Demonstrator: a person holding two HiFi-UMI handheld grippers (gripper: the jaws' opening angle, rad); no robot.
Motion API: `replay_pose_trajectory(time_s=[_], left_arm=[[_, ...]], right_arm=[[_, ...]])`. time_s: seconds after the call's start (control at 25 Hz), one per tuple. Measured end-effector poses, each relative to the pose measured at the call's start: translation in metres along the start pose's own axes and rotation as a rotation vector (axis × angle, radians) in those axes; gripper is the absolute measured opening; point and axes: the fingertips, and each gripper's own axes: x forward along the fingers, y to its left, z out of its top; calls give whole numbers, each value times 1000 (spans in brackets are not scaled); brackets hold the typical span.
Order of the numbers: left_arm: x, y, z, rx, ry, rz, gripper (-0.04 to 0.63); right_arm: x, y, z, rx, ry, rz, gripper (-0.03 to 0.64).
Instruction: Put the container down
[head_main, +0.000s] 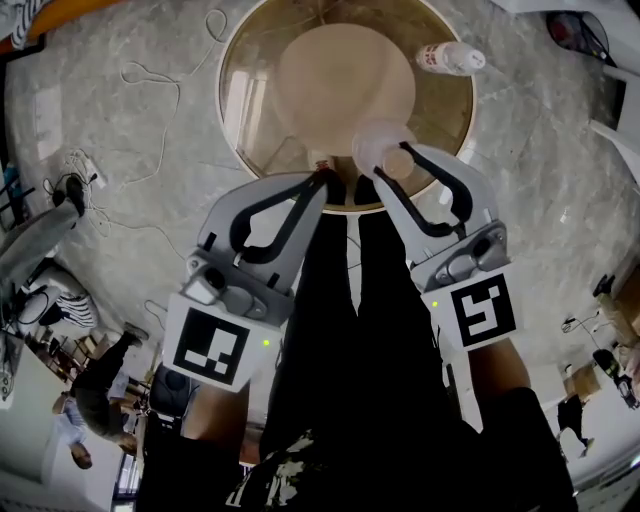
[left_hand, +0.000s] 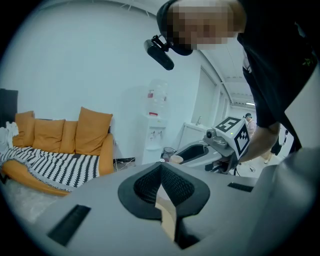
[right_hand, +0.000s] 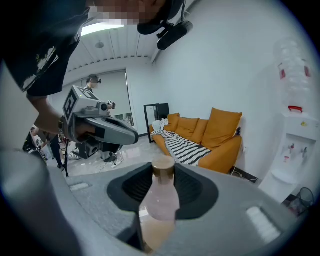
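1. The right gripper (head_main: 388, 166) has its fingers clenched on a translucent plastic container with a tan cap (right_hand: 159, 200). They grip the body below the neck, and pale tan contents fill its lower part. This grip probably leaves the base free to meet a surface.
2. The container hangs over the near edge of the round glass-topped desk (head_main: 240, 110). It looks lifted off the glass, so the setting-down seems not yet done.
3. The left gripper (head_main: 322, 178) has its fingers closed tip to tip, and I can make out nothing between them. It sits just beside the right one over the same near edge and seems to have no part in the hold.
4. A clear plastic bottle with a red label (head_main: 450, 57) lies on its side at the desk's far right edge, well apart from the container. The glass near the close edge looks bare, so the left fingertips are the nearest thing to avoid.
5. A white cable (head_main: 150, 75) trails on the floor beyond the desk's left edge. An orange sofa (left_hand: 60, 135) and a white water dispenser (left_hand: 156, 125) stand by the wall, out of the way.
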Motion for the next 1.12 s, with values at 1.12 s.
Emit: replay_pose_trajectory(time_s=[1.12], left_arm=[[75, 70, -158, -130, 53, -26, 5]], right_arm=[[127, -16, -153, -17, 110, 29, 129]])
